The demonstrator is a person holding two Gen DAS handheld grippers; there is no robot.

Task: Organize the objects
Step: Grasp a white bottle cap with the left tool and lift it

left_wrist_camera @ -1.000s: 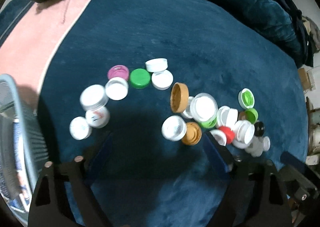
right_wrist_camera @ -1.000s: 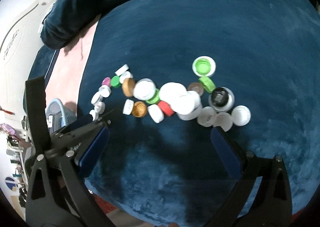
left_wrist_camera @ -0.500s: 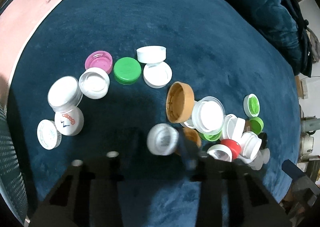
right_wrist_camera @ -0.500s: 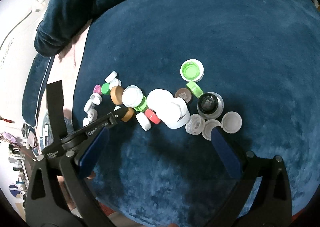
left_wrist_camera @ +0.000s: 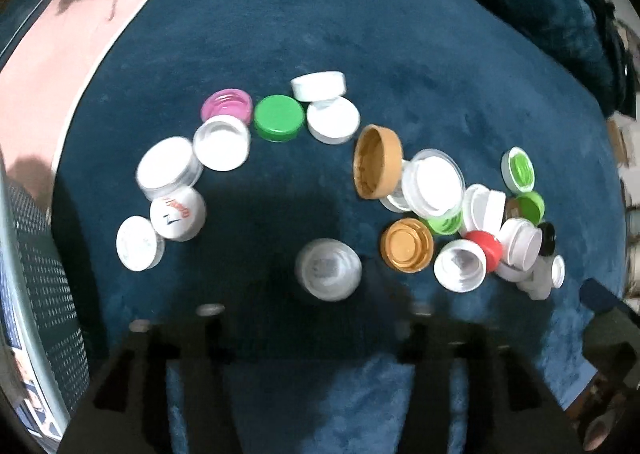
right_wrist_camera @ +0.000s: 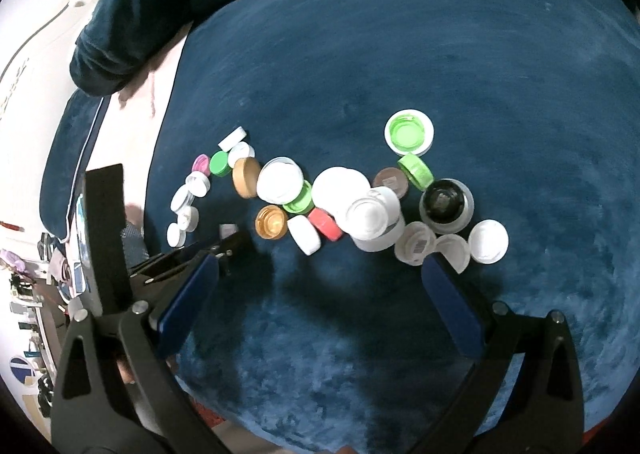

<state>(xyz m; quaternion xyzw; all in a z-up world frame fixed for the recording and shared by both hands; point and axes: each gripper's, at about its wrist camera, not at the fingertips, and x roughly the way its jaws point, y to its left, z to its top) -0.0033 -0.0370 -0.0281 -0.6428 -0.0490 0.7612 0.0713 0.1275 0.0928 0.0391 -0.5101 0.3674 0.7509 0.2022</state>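
Lying on the blue blanket (left_wrist_camera: 400,33), a white cap (left_wrist_camera: 328,269) sits loose between the jaws of the left hand-held gripper (left_wrist_camera: 316,310), which have just been opening. Right hand-held gripper (right_wrist_camera: 320,286) hangs wide, empty, near the caps (right_wrist_camera: 340,193).

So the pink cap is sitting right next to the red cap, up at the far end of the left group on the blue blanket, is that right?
Not quite. The pink cap sits beside the dark green cap, not the red cap, which lies over in the right-hand pile. The rest holds: it is at the far end of the left group on the blue blanket. The left wrist view shows this.
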